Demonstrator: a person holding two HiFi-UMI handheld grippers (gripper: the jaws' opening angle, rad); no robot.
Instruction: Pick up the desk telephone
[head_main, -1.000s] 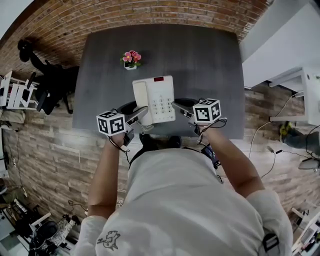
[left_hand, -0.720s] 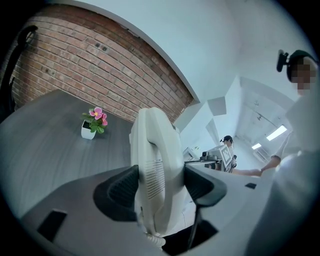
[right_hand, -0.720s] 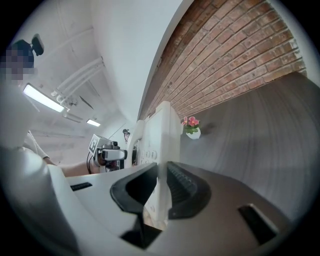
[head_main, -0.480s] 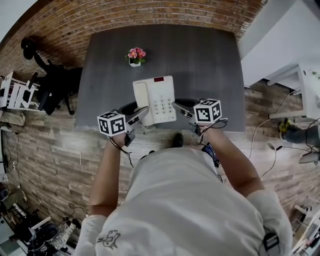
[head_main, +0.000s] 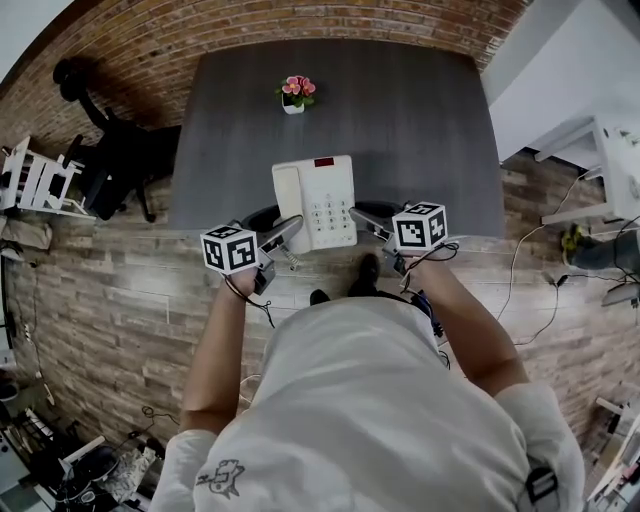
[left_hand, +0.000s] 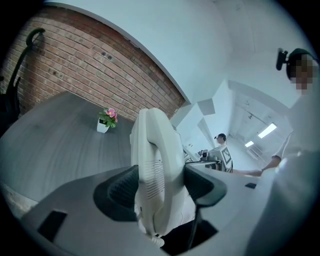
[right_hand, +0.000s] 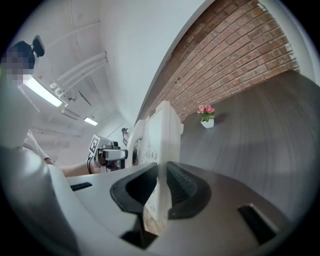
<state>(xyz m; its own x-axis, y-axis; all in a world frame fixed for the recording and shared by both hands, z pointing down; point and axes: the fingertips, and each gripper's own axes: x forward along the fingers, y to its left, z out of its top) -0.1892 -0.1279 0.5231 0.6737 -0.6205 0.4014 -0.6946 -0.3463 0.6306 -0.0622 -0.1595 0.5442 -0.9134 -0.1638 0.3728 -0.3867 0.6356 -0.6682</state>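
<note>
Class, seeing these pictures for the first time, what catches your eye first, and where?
A white desk telephone is held over the grey table's near edge, clamped by the left tongs on its handset side and the right tongs on the other. Behind it stands a small pink flower pot.

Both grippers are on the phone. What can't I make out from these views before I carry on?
- Any gap under the desk telephone: the head view looks steeply down, so the phone's body hides it.
- Print on the keys and red display: too small in the head view.
- Run of the coiled cord: only a stub shows in the left gripper view; the rest is behind the left gripper.
</note>
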